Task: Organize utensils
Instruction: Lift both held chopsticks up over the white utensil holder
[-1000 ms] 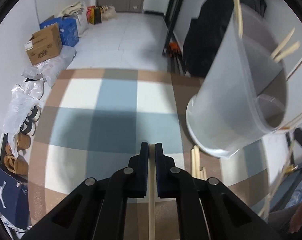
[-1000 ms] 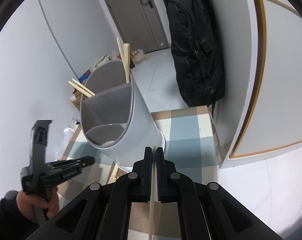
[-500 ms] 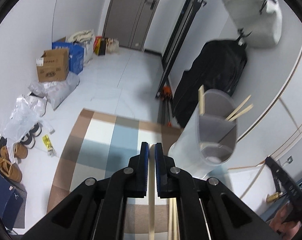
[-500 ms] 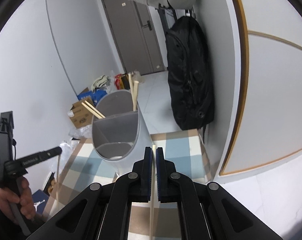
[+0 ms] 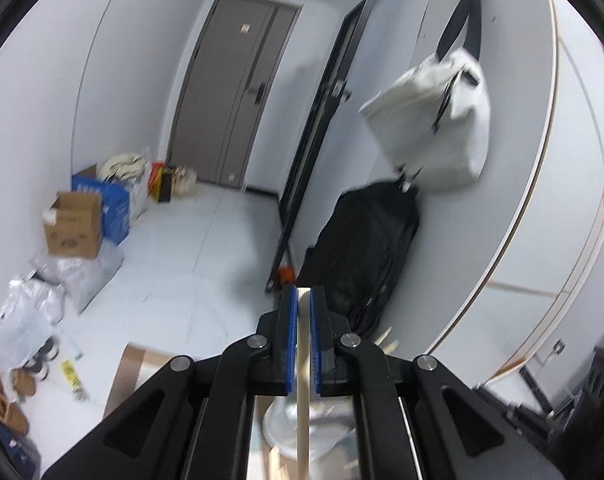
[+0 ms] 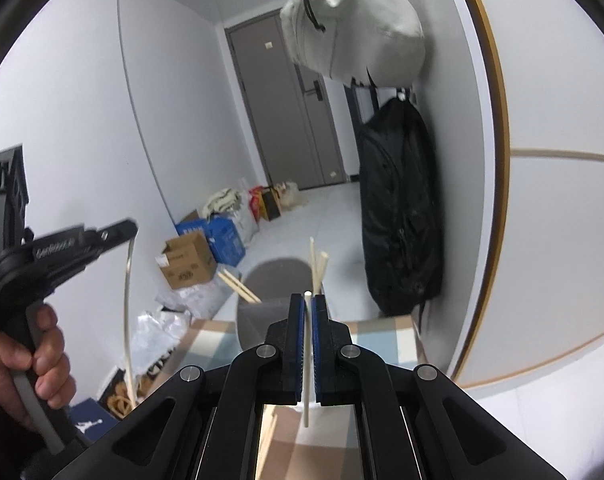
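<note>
Presently catalogued, view by view:

Left wrist view
- Left gripper (image 5: 303, 298): jaws clamped on a pale chopstick (image 5: 303, 400), which runs down between the blue pads (image 5: 289, 340) and out below the claw.
- Utensil holder (image 5: 302, 428): grey, low in frame beneath the claw, mostly hidden by it; stick tips (image 5: 387, 340) show just right of the fingers.
- Surroundings: black backpack (image 5: 373, 248) against the wall, white bag (image 5: 433, 128) hanging above it.

Right wrist view
- Right gripper (image 6: 307, 304): jaws closed on a thin white chopstick (image 6: 306, 376), tip just above the fingers, tail hanging below.
- Utensil holder (image 6: 262, 312): directly beyond the claw on the checked mat (image 6: 381, 340), chopsticks (image 6: 317, 264) standing in it.
- Left gripper (image 6: 130, 230): at frame left, held in a hand (image 6: 34, 360), a long stick (image 6: 129, 312) hanging from its tip.
</note>
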`<state>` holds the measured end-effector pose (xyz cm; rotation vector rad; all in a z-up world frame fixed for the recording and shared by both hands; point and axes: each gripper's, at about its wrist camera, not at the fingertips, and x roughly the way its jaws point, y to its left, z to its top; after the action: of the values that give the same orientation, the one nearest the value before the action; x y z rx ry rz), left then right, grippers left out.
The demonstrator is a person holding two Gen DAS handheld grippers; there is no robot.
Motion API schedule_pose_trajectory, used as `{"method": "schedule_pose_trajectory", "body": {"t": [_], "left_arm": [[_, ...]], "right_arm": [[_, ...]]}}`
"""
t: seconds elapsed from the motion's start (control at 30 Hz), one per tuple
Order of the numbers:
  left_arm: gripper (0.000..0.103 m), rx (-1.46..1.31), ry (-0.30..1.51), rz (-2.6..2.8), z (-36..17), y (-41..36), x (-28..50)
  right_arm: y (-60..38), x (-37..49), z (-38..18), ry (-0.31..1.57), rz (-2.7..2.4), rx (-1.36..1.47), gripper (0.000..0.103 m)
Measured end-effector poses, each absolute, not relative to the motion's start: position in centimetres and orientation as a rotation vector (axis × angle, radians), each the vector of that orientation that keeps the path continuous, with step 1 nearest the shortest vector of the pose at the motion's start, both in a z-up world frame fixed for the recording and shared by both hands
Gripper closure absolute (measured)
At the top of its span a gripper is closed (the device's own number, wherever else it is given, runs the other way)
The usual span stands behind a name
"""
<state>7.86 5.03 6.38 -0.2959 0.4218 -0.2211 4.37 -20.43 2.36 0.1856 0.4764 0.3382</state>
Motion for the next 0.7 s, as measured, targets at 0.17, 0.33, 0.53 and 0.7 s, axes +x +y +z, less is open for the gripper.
{"method": "schedule_pose_trajectory", "body": {"t": [0.17,0.33,0.53,0.7], "left_arm": [[0.101,-0.297,0.335,-0.236,8.2,4.6,9.0],[0.101,-0.275,0.279,-0.254,9.1,3.6,10.4],[0.101,-0.245,0.258,-0.269,8.8,2.5,12.4],[0.101,-0.253,0.262,-0.283,8.4,2.3,14.3]], "right_arm": [[-21.0,4.7,5.1,0.434,0.352,0.191,0.1],[-21.1,5.9,8.4,0.39,0.376,0.177,0.1],[-20.1,8.2,11.8,0.338,0.403,0.123,0.1],[-19.0,10.5,12.6,0.333,0.427,0.098,0.1]]}}
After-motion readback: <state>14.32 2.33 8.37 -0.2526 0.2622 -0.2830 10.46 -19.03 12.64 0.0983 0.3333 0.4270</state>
